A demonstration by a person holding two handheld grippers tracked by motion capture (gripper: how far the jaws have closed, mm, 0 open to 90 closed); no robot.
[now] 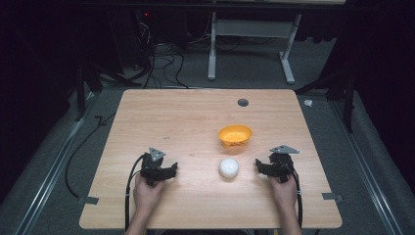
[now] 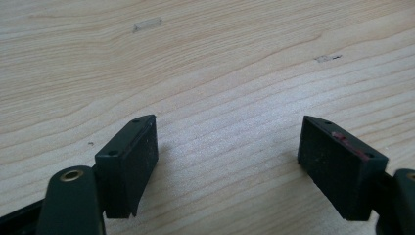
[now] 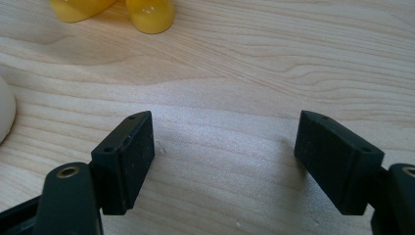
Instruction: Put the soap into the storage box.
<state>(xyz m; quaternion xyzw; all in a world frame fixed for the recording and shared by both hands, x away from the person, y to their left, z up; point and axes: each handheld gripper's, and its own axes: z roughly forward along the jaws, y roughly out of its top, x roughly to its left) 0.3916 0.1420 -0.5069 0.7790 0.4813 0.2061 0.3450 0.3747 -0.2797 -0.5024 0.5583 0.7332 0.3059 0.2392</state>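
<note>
A white ball [image 1: 228, 168] is seen at lower centre of the worktop [image 1: 195, 117], below an orange bowl [image 1: 235, 135], flanked by left claw [image 1: 172, 169] and right claw [image 1: 258, 165], both held agape and empty.

I look down on the table [image 1: 195, 112] from high at its six o'clock edge. My gripper cameras sit close above the wood; the right shares the yellow bowl [image 3: 83, 7] at eleven.
</note>
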